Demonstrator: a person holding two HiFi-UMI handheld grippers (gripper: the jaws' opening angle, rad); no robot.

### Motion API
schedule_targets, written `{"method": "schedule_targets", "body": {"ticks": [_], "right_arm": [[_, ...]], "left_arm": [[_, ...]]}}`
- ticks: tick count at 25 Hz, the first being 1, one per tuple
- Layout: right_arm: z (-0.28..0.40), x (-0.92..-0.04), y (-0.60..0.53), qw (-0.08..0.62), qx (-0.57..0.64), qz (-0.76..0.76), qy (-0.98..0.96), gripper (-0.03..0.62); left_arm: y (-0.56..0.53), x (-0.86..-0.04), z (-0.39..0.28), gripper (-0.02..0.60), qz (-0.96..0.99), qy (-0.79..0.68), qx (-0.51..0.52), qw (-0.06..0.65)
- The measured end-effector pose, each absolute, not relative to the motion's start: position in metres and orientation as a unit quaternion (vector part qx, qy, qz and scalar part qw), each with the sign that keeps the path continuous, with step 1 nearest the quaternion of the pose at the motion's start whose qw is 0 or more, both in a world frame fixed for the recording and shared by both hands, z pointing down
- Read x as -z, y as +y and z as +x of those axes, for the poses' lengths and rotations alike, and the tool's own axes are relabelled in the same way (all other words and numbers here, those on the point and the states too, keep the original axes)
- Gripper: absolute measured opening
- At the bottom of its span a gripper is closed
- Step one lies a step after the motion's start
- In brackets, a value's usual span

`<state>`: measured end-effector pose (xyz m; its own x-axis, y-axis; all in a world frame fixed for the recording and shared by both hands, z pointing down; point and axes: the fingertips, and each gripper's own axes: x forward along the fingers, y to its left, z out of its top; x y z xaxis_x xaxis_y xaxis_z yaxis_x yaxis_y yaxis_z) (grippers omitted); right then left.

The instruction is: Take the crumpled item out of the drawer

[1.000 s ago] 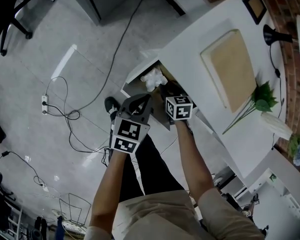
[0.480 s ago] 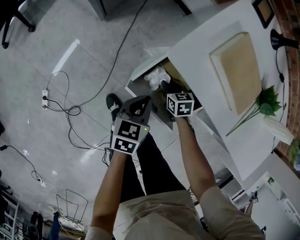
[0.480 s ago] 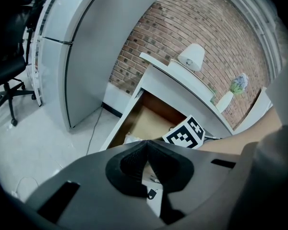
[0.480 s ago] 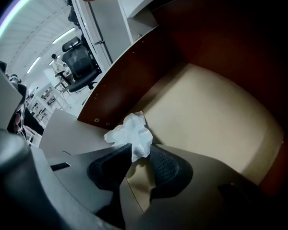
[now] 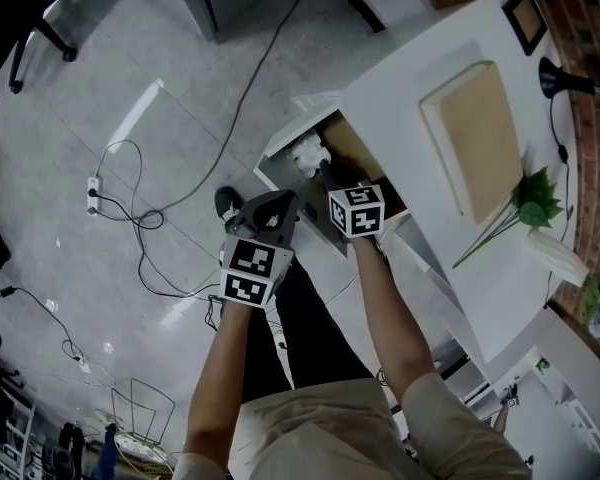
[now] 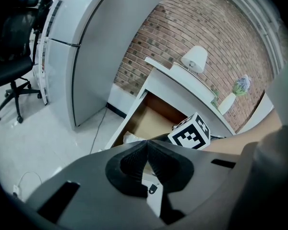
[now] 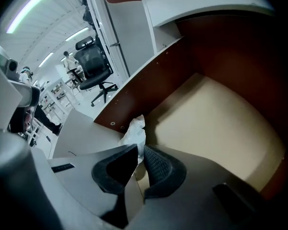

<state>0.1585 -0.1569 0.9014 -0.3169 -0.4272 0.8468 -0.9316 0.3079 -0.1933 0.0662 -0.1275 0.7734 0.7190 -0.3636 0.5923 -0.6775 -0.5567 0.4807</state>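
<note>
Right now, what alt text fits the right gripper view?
The right gripper, whose jaws have just been closing, pinches the crumpled white paper in a corner of the open drawer. Beyond it lie the drawer's tan floor and dark brown walls; a black office chair stands outside.

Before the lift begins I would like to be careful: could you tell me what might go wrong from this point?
1. The right hand-held gripper, whose jaws have just been closing, seems to pinch only the near edge of the crumpled paper. The paper could slip out or tear on lifting.
2. The paper lies close against the drawer's side wall, so the gripper may knock that wall coming out.
</note>
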Motion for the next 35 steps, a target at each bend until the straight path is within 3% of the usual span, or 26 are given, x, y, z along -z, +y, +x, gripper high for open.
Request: {"method": "schedule_targets", "body": {"ticks": [35], "right_arm": [[0.120, -0.801, -0.120, 0.381, -0.262, 0.407, -0.788, 0.046]], "left_arm": [[-0.092, -0.739, 0.054, 0.016, 0.858, -0.305, -0.245, 0.333]]}}
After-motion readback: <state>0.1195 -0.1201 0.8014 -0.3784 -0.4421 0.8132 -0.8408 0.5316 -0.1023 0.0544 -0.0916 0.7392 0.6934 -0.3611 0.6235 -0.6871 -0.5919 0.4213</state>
